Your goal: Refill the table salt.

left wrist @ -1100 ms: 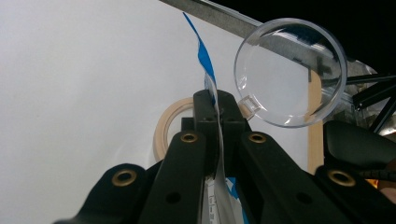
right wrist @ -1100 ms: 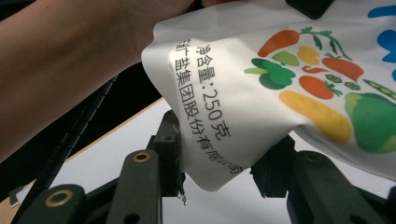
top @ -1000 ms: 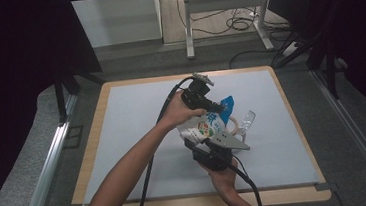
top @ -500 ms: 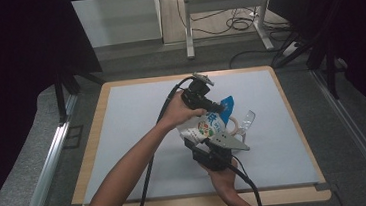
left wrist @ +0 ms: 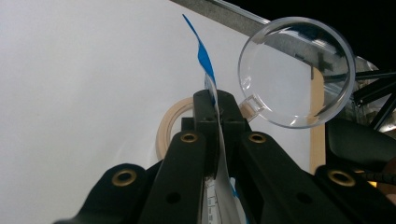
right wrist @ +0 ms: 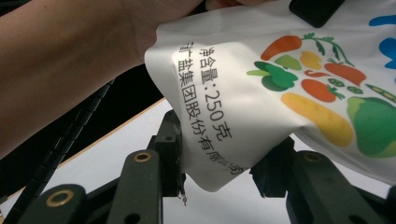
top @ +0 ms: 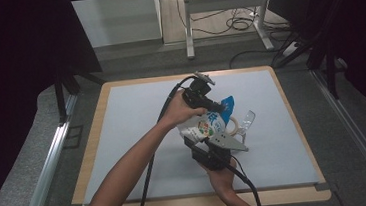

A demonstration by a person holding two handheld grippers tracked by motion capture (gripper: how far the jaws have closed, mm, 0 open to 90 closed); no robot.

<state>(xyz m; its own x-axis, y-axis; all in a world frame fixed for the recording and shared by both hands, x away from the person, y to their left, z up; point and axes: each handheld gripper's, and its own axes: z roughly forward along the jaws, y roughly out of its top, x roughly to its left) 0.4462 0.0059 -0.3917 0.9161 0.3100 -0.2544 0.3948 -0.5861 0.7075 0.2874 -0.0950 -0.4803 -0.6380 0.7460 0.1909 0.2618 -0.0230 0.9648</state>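
The bench (top: 124, 138) is offering wide open room toward 9 o'clock and 3 o'clock, its edges lying well away from the work. Nothing has shifted over the last second: both hands are staying put, so the hold looks settled. The salt pouch (top: 208, 123) is hanging near the bench's middle between 2 tongs. The left tongs (left wrist: 215, 105) are pinching its thin blue top edge; the right tongs (right wrist: 219, 170) are gripping its bottom corner. A clear round lid (left wrist: 296, 72) and a beige ring (left wrist: 170, 123) are lying just beside it, toward 3 o'clock.
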